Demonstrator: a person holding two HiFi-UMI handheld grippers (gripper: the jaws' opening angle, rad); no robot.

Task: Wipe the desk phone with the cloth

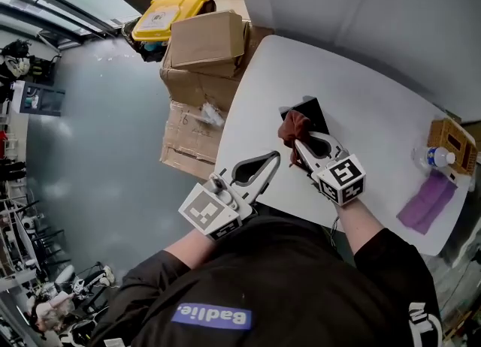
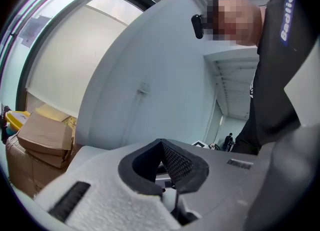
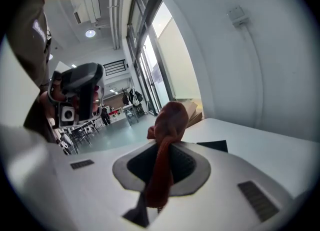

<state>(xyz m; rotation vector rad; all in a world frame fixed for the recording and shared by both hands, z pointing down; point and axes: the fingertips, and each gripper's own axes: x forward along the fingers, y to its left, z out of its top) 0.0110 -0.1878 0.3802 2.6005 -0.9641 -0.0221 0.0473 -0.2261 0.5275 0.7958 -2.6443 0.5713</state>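
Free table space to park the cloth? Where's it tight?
Biggest bare patch: table between the phone and the water bottle. Also bare beyond the phone, toward the wall. Tight: right end, with that bottle, small box and purple cloth; near edge by the left gripper and right gripper.

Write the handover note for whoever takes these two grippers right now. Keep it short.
Left gripper: shut, empty, hovering over the near edge of the white table.
Right gripper: shut on the red-brown cloth, which is bunched up at the jaw tips.
Desk phone: the dark flat thing just beyond the cloth, on the table; the cloth covers its near corner.
Done: cloth picked up and brought to the phone. Whether any wiping has happened cannot be told.
Left: rub the cloth across the phone's surface.
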